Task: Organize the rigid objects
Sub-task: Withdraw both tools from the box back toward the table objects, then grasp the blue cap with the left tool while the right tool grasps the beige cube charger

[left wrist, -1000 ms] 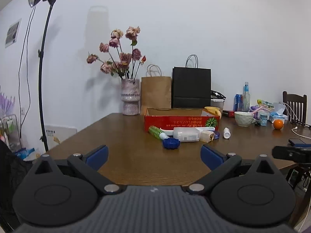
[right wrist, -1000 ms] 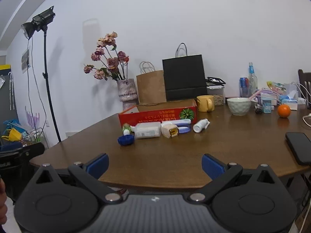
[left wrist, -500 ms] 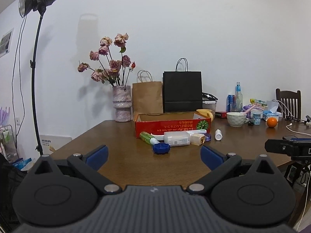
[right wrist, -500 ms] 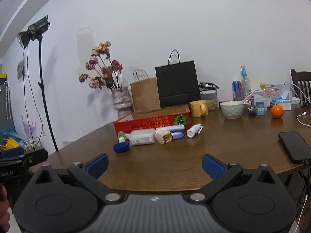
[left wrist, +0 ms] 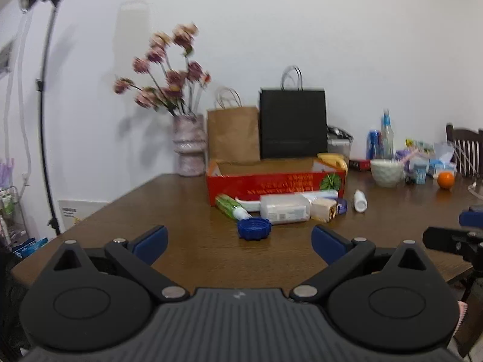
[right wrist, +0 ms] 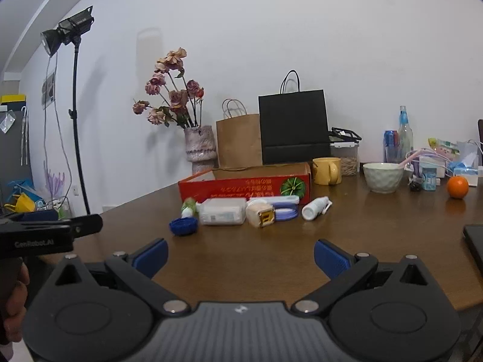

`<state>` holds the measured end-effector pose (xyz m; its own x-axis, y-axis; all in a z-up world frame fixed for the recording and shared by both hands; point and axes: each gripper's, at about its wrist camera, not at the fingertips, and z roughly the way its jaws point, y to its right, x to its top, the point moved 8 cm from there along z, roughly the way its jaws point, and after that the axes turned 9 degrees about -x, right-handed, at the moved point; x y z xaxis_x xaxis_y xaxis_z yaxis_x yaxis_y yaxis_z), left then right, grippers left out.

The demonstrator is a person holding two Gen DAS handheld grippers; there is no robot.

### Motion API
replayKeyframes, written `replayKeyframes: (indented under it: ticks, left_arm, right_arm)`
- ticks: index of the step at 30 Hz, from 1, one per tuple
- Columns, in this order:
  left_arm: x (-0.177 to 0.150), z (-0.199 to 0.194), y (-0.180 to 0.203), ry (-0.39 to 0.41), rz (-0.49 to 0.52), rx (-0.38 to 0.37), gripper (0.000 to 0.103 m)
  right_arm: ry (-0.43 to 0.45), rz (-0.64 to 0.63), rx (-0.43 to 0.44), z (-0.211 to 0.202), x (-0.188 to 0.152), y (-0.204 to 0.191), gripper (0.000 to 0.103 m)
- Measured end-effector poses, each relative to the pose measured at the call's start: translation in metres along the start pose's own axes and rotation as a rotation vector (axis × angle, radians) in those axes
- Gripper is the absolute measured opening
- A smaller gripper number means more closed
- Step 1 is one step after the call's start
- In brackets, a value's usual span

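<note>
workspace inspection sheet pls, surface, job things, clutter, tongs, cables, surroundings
surface: brown wooden table, no spills seen.
job's things: red box open on top; in front of it a blue cap, green tube, clear case, white spray bottle.
clutter: yellow mug, bowl, orange, paper bags, bottles, phone at the right edge.
tongs: left tongs and right tongs both open, holding nothing.
cables: white cable at the far right.
surroundings: vase of flowers, light stand, white wall.
</note>
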<state>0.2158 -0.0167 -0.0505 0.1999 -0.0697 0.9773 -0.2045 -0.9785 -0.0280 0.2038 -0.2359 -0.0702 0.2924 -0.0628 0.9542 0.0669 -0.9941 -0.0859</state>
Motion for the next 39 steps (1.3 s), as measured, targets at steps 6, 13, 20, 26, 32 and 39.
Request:
replayKeyframes:
  ticks: [6,13,20,26,32,39]
  left_arm:
    - [-0.002,0.068,-0.004,-0.092,0.007,-0.005,0.103]
    - [-0.002,0.15,-0.022,-0.254,-0.075,-0.057,0.088]
    - [-0.006,0.199,-0.03,-0.358,-0.118,-0.093,0.082]
    - [-0.011,0.209,-0.031,-0.383,-0.123,-0.097,0.056]
    - [-0.008,0.182,-0.023,-0.334,-0.143,-0.117,0.056]
    - [0.0,0.112,-0.008,-0.21,-0.093,-0.069,0.056]
  right_arm:
    - [-0.084,-0.076,0.012,0.068,0.02,0.001,0.09]
    - [-0.203,-0.164,0.052,0.174,0.037,-0.005,0.069]
    - [-0.304,-0.257,0.073,0.254,0.034,-0.021,0.058]
    - [-0.345,-0.259,0.082,0.268,0.028,-0.023,0.043]
    - [-0.335,-0.277,0.05,0.223,0.02,-0.022,0.04]
    - [-0.275,-0.168,0.025,0.144,0.007,-0.017,0.04]
